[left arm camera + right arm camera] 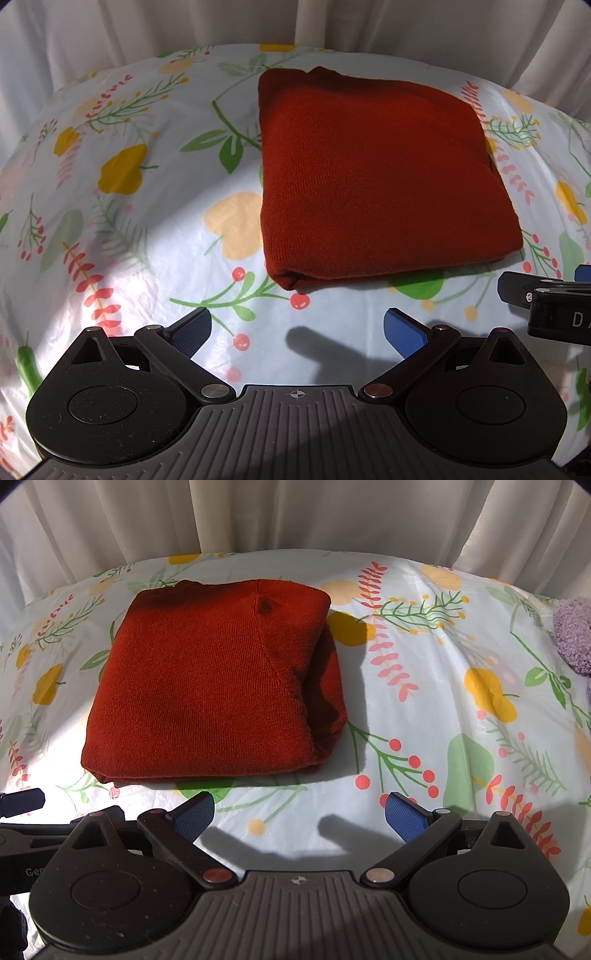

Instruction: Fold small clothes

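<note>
Little writing can be read: the letters "DA" in white on the black body of the right gripper (554, 295) at the right edge of the left wrist view, and "Ge" on the left gripper's body at the left edge of the right wrist view; both words are cut off. The left gripper (297, 330) sits low over the desk (110, 258), its blue-padded fingers (195, 328) spread wide and holding nothing; the right gripper (299, 812) is posed the same, fingers (404, 818) apart and empty; the two are side by side. The folded red knit garment (369, 177) lies flat on the floral cloth just ahead of both sets of fingers, touching neither; a purple fuzzy item (574, 635) rests at the far right.
</note>
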`<state>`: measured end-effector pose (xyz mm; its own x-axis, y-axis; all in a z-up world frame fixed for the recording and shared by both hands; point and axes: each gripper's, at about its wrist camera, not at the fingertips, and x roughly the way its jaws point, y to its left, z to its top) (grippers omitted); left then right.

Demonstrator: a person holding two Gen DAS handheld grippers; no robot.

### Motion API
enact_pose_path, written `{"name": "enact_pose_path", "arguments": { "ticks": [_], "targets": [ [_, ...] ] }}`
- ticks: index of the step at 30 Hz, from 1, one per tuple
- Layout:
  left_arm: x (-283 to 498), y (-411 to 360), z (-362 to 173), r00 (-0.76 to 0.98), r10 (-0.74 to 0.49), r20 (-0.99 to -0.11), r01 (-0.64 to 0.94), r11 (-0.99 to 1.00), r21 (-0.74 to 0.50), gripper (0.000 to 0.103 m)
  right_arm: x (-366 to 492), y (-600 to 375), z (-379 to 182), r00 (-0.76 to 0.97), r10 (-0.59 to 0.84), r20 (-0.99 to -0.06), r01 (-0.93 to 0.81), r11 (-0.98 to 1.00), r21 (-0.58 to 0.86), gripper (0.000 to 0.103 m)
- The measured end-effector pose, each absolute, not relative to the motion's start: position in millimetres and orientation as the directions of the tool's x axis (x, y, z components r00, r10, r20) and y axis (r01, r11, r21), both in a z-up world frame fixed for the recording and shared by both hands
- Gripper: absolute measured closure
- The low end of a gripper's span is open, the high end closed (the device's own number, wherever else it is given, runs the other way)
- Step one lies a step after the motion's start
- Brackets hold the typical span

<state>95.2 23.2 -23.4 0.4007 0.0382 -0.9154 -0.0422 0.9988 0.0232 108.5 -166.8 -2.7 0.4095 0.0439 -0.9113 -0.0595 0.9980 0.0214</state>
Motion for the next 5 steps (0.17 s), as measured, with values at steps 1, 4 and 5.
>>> {"name": "enact_pose_path", "arguments": {
  "ticks": [1, 4, 5],
  "targets": [
    [95.5, 23.6, -23.9, 0.399, 0.042, -0.916, -0.042, 0.999, 0.027, 0.001, 108.5, -166.8, -2.6, 0.41, 0.044, -0.911, -0.059, 0.998, 0.021, 0.004],
    [95.7, 25.5, -24.8, 0.395, 0.044, -0.918, -0.046, 0.999, 0.028, 0.001, 107.7, -166.7, -2.3, 0.413, 0.042, -0.91, -0.056, 0.998, 0.021, 0.004],
    [95.5, 25.9, -24.8, 0.395, 0.044, -0.918, -0.048, 0.999, 0.027, 0.001, 107.7, -167.0, -2.3, 0.413, 0.042, -0.91, -0.055, 0.998, 0.021, 0.004]
  ]
}}
